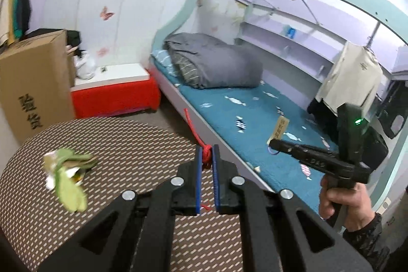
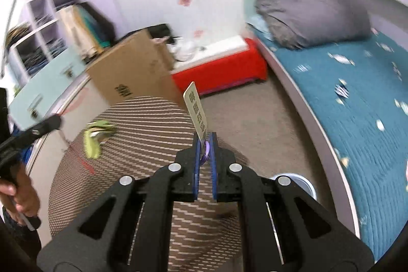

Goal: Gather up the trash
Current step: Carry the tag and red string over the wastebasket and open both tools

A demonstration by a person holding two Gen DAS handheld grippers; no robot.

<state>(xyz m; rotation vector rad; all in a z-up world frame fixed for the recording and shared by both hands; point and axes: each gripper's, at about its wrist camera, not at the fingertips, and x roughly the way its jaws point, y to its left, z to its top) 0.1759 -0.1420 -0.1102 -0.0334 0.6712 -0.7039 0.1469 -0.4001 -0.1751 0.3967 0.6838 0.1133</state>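
Right tongs (image 2: 204, 142) pinch tag (image 2: 195, 111), seemingly past table edge (image 2: 216, 144).

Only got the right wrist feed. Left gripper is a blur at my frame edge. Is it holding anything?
Observer: Yes. The left gripper is shut on a red string, knotted just at the fingertips.
Operator: Where does the string go?
Observer: Its free end runs past the tips in front of the bed edge; I can't tell if it touches.
Operator: How does my side look from there?
Observer: The right gripper is shut on the tag, and a green light is lit on its body. Behind it a pale garment hangs at the bed's far end.
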